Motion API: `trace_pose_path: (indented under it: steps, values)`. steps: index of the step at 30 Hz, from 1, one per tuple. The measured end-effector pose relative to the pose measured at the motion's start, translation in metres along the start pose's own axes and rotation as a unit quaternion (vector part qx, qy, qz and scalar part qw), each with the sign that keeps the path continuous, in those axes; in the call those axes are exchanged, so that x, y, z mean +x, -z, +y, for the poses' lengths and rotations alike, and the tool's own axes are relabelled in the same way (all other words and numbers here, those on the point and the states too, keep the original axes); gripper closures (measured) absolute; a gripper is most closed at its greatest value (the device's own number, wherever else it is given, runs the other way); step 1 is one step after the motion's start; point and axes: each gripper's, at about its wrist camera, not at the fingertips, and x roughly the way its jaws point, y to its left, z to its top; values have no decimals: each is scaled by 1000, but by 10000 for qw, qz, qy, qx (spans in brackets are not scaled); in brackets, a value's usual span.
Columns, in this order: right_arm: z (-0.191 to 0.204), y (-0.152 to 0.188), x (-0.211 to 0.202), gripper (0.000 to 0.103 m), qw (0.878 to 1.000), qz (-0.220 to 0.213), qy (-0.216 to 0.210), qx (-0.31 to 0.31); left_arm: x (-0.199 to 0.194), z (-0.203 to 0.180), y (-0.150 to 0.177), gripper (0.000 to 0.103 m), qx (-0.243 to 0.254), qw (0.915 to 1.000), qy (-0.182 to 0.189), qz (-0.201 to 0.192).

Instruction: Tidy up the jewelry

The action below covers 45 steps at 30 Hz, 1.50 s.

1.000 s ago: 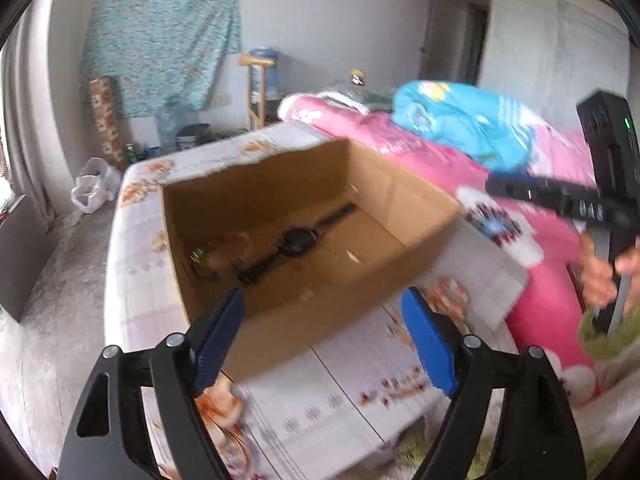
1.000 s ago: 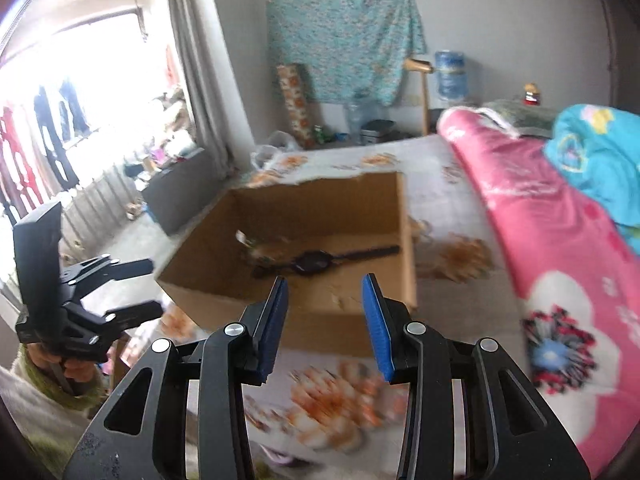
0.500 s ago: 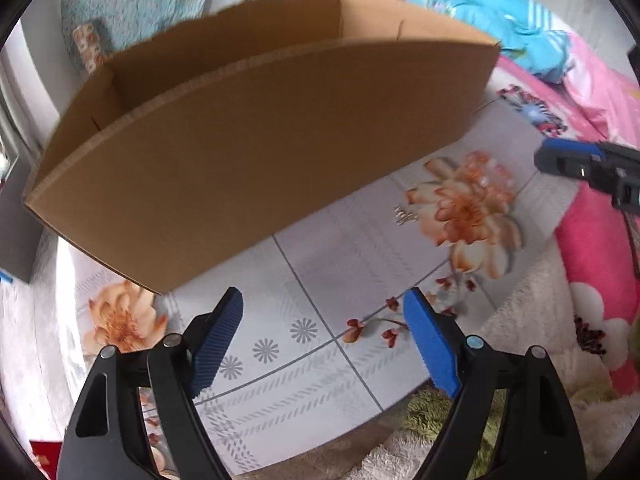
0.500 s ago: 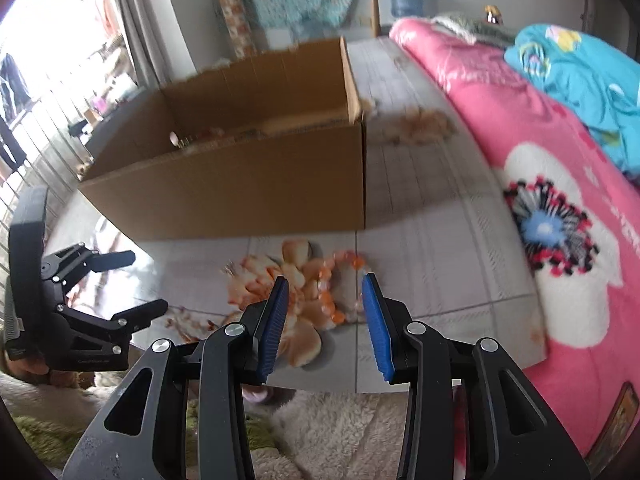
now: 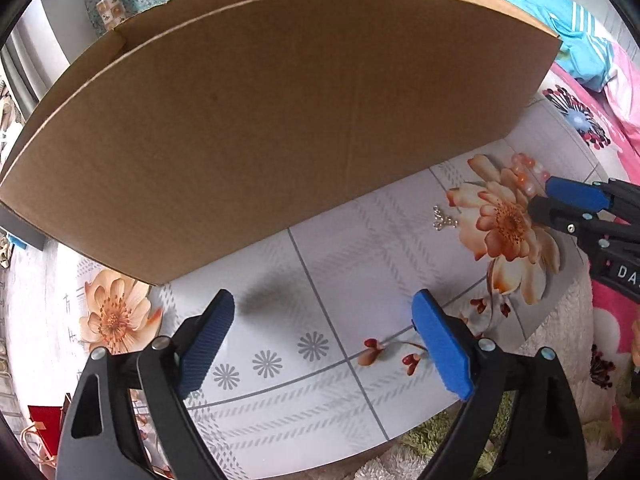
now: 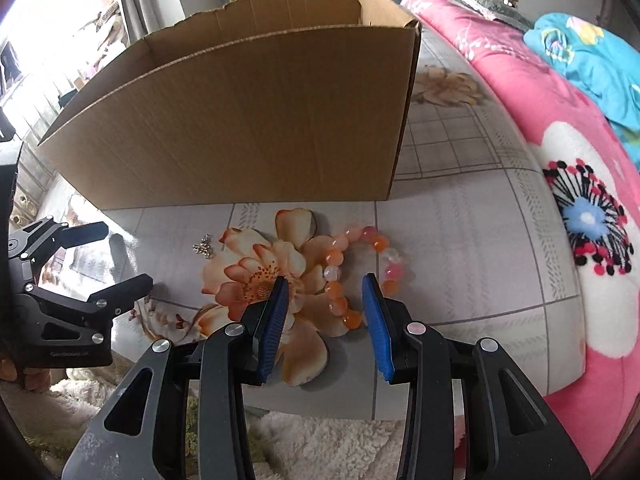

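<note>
Both wrist views look steeply down, close over the table (image 5: 320, 240), sharing the cardboard box (image 6: 240, 120).

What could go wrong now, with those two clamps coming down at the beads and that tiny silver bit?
The bead bracelet lies on a printed orange flower, so the right gripper might pinch only one edge and let it slip. The small silver piece is tiny and flat; the left gripper, its jaws opening with nothing between them, could push it aside. The cardboard box stands close and could be bumped.
</note>
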Motion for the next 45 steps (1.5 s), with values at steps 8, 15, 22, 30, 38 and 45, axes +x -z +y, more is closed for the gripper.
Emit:
trace_pose_path:
  steps: [8, 15, 22, 30, 38, 45]
  values:
    - [-2, -7, 9, 70, 9999, 18, 126, -82, 6, 3, -4, 10, -72, 10000, 23, 48]
    - [-4, -15, 13, 74, 9998, -9, 210, -18, 7, 5, -7, 9, -110, 9999, 13, 48]
    - [4, -15, 14, 79, 9993, -27, 312, -218, 8, 6, -7, 7, -122, 9999, 5, 41]
    - [20, -11, 7, 91, 9997, 51, 120, -227, 12, 9, -2, 6, -190, 9998, 58, 3]
    - [12, -15, -3, 90, 9999, -65, -93, -22, 11, 14, 1, 6, -171, 9998, 65, -45]
    - [20, -16, 4, 95, 9998, 11, 68, -185, 8, 13, 6, 6, -46, 9996, 108, -245]
